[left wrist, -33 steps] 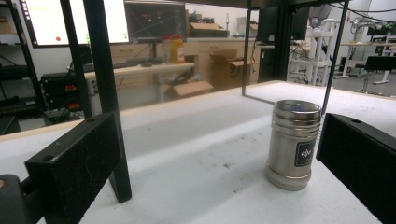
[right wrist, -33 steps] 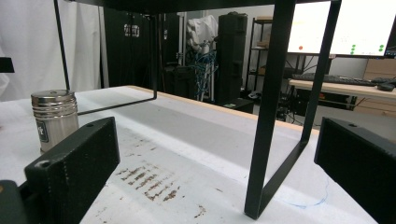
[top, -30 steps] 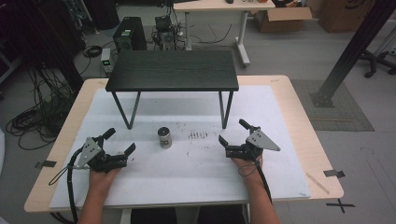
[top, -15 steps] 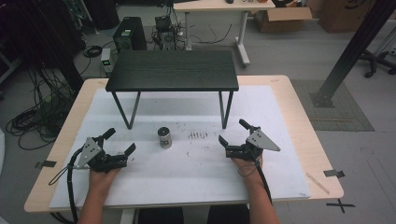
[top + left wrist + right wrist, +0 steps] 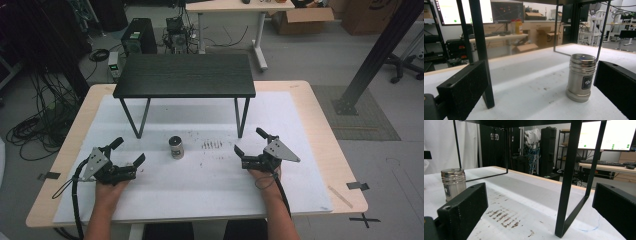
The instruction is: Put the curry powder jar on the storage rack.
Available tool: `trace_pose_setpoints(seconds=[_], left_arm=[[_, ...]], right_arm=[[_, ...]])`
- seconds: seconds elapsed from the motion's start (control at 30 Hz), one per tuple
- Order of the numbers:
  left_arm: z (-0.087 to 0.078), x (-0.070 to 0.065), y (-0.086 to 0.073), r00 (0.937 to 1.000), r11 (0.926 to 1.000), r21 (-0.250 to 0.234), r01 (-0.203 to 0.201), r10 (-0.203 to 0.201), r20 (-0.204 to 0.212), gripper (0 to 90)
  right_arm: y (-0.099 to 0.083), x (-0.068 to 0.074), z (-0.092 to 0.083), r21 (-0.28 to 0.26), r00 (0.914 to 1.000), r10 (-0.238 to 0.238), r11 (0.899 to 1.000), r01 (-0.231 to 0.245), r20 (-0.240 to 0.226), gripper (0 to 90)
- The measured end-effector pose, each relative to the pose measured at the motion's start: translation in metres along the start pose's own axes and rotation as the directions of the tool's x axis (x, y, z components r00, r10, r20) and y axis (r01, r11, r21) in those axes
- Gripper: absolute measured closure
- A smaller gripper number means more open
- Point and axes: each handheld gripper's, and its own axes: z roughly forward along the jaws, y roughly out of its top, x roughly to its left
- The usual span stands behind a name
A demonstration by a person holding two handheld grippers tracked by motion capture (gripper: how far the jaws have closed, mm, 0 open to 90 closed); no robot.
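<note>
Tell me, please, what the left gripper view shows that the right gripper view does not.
The left gripper view alone shows a yellow bottle on a far desk and the canister's dark label up close. The right gripper view alone shows brown streaks on the white mat and a keyboard. Both share the steel canister, the black riser's legs and lit monitors.

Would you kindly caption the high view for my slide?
Two open hand-held grippers, left and right, flank a steel shaker.

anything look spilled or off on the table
Only the white mat looks off: dark brown smudges streak it just right of the upright steel shaker, like stains or spilled grains. The shaker and the black shelf look straight and undamaged.
</note>
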Motion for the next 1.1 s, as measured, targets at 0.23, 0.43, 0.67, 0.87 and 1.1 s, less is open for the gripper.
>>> trace_pose_setpoints(seconds=[0.23, 0.43, 0.67, 0.87, 1.1], left_arm=[[0.0, 0.001, 0.0, 1.0, 1.0, -0.001, 0.006, -0.006, 0.001, 0.2], [0.0, 0.0, 0.001, 1.0, 1.0, -0.001, -0.003, 0.003, -0.009, 0.3], [-0.001, -0.002, 0.01, 0.9997, 0.9997, -0.018, 0.014, -0.014, 0.021, 0.2], [0.003, -0.001, 0.016, 0.9981, 0.9991, -0.012, 0.041, -0.041, 0.046, 0.2], [0.007, -0.003, 0.025, 0.9949, 0.9973, -0.021, 0.071, -0.069, 0.074, 0.2]], right_arm=[[0.0, 0.0, 0.0, -0.003, 1.0, 0.001, 1.0, -0.001, 0.0, 0.0], [0.0, 0.0, 0.0, -0.004, 1.0, 0.003, 1.0, -0.003, 0.0, 0.0], [0.0, 0.0, 0.0, -0.005, 1.0, -0.003, 1.0, 0.003, -0.001, 0.0], [0.0, 0.0, 0.0, -0.005, 1.0, -0.003, 1.0, 0.003, -0.001, 0.0], [0.0, 0.0, 0.0, -0.007, 1.0, -0.002, 1.0, 0.002, -0.001, 0.0]])
